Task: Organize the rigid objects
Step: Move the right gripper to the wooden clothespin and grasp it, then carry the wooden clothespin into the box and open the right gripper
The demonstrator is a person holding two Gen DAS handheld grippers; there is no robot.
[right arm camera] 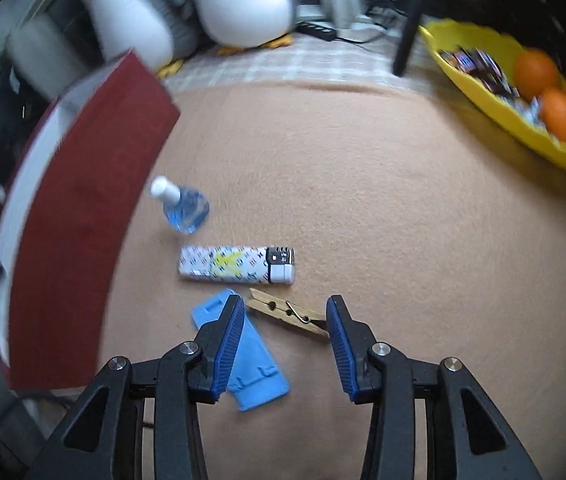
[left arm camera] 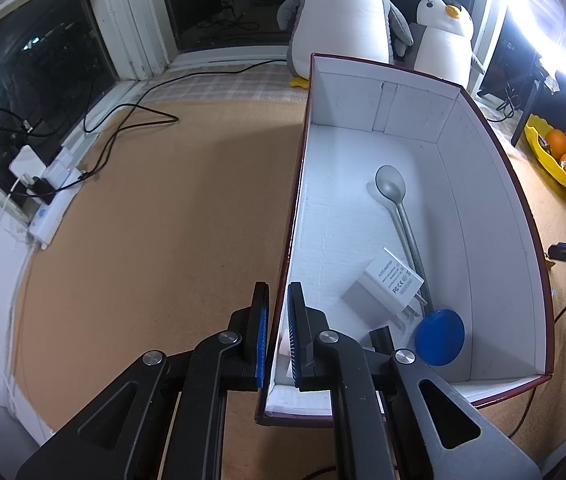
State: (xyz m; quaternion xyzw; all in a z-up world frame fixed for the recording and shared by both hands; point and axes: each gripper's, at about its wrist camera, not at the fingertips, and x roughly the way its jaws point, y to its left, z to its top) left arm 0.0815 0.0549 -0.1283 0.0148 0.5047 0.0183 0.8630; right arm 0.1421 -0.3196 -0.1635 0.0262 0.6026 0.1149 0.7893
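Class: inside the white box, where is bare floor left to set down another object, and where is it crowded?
Free: the far half of the box, beyond the spoon bowl. Crowded: the near end, where charger and blue disc cluster.

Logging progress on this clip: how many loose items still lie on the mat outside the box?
4: small bottle nearest the box, lighter, wooden clothespin, blue plastic piece partly under the right gripper. More may be hidden.

Your right wrist view is smeared toward its edges — the dark red box wall (right arm camera: 83, 208) at the left and the wrappers in the yellow tray (right arm camera: 495, 92) at the upper right blur beyond reading. In your left wrist view, the spoon (left arm camera: 399, 208) handle vanishes under the white charger (left arm camera: 387, 284), whose label print is too small to read — a finger hides a pale object at the box's near corner.
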